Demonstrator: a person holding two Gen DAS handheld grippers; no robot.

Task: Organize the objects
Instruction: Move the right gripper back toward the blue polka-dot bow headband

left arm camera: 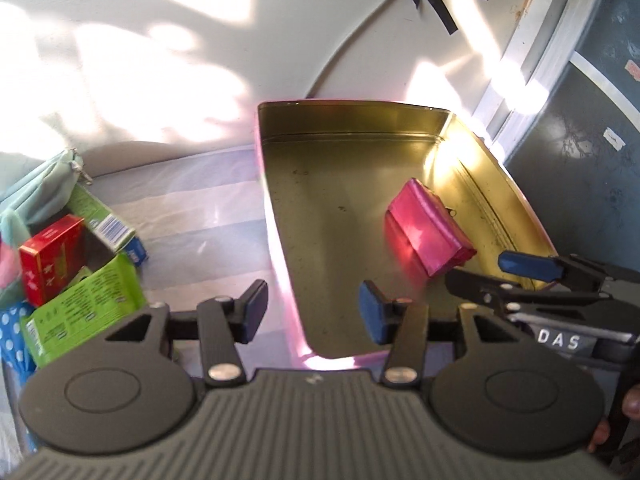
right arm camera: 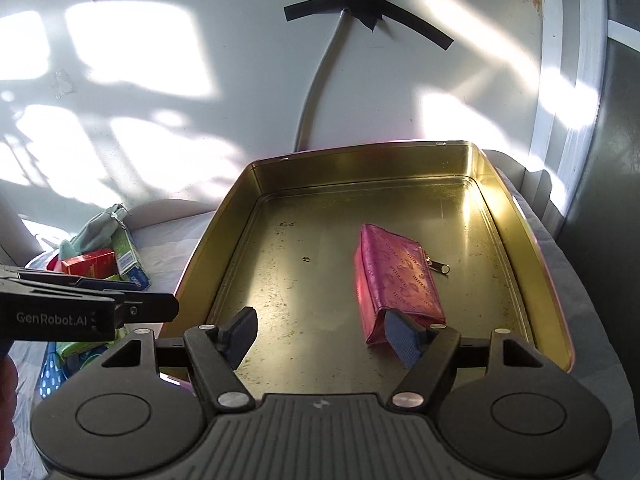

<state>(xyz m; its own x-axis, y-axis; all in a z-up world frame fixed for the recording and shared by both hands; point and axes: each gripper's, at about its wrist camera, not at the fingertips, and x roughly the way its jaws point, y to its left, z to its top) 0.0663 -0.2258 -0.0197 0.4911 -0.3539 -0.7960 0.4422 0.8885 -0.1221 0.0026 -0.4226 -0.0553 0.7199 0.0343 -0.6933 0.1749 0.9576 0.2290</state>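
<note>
I see my left claw [left arm camera: 314, 312] spread open with nothing between its blue pads, hanging over the near left wall of the gold tin tray [left arm camera: 352, 128]; one pad is outside the wall, the other above the tray floor. My right claw [right arm camera: 322, 334] is open too and empty, poised over the near end of the tray [right arm camera: 360, 160]. Its right pad overlaps the near corner of the pink zip pouch [right arm camera: 396, 280] from this view, and I cannot tell whether it touches.

The pouch lies flat on the tray floor, toward the right side, its zip pull lying just off its right edge. It is the only thing in the tray.

Left of the tray, on the striped cloth [left arm camera: 200, 216] covering the bench, sits a loose heap: a red box [left arm camera: 50, 264], a green box [left arm camera: 88, 312], a second green carton [left arm camera: 100, 216] with a barcode, and a pale teal pouch [left arm camera: 44, 188] behind them. A cable [right arm camera: 320, 80] taped with a black cross runs down the wall behind
</note>
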